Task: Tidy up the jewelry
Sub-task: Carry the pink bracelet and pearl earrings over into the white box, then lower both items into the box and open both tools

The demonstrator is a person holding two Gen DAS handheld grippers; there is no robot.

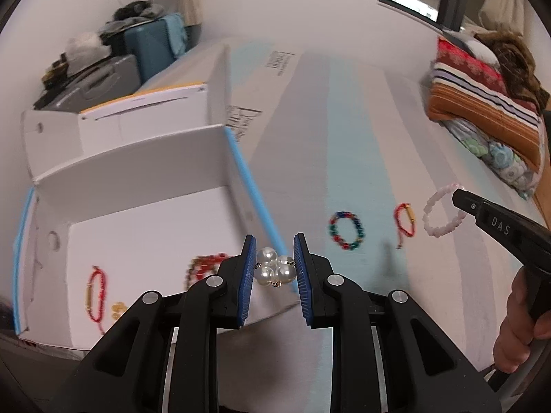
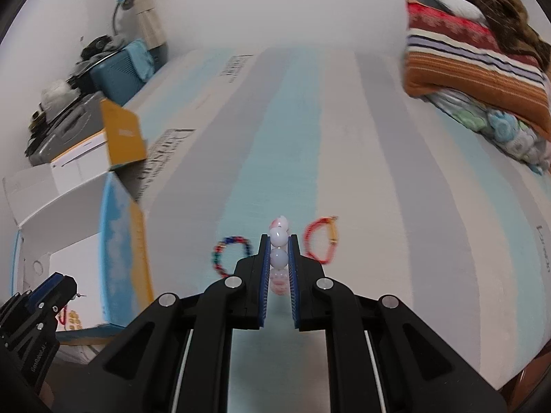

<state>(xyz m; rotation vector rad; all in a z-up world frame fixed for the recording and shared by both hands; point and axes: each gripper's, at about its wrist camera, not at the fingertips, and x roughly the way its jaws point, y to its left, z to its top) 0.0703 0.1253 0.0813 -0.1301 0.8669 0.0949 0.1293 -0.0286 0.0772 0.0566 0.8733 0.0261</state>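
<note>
Left claw pinching pearl bracelet above white box rim; box holds red cord bracelet, red bead bracelet. Right claw pinching pink bead bracelet.

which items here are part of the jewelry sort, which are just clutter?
Job:
- pearl piece between left gripper fingers
- pink bead bracelet in right gripper
- multicolor bead bracelet, red cord bracelet on the bed
- white box already holding pieces

Clutter:
- folded blankets
- suitcases
- desk lamp
</note>
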